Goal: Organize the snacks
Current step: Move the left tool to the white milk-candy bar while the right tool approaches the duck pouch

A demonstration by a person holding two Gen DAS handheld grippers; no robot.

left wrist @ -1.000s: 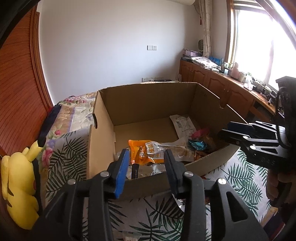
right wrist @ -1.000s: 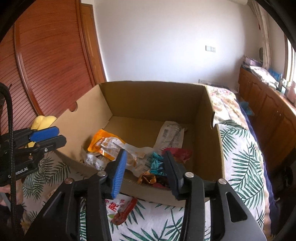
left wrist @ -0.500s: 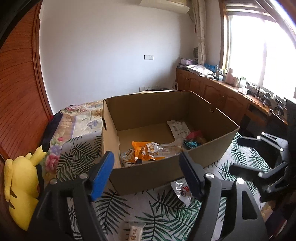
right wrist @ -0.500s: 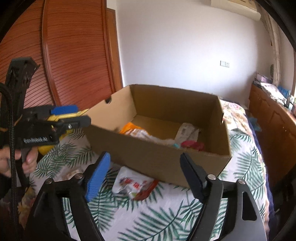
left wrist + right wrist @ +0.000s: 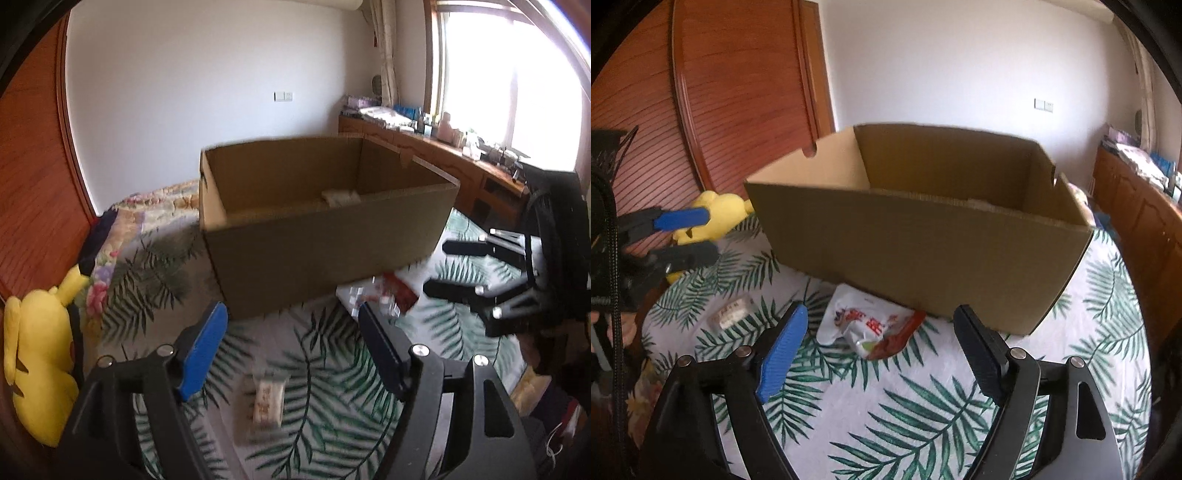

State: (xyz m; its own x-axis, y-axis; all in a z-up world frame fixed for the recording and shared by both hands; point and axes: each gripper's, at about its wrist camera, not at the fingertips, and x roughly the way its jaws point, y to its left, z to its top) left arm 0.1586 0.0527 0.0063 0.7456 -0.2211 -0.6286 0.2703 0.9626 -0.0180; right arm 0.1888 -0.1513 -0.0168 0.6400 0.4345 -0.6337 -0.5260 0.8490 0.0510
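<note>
because the left gripper [image 5: 291,347] points down at the bed, its camera sees a small clear snack packet [image 5: 265,400] lying flat on the leaf-print bedspread [image 5: 332,387], right under the gap between its jaws. the jaws stand wide apart and nothing is between them, so it holds nothing. i think it is lining up to pick that packet up. the cardboard box [image 5: 317,251] sits behind, and a white and red snack bag [image 5: 384,293] lies just beside its near wall. the right gripper [image 5: 469,269] hangs close over that bag. a yellow plush toy [image 5: 37,354] rests at the left edge.

compared with a second ago, this camera is lower and farther back: then it looked down into the box at the snacks inside, and now it sees mostly the box's outside wall. its jaws were closer together then and have just been opening.

in the right wrist view, the right gripper [image 5: 881,350] also has its jaws spread wide and empty. the white and red snack bag sits between them but farther ahead, touching the box. the small packet lies off to the left, near the left gripper [image 5: 683,236]. a second ago this camera looked into the box too, with narrower jaws that have just been opening.
</note>
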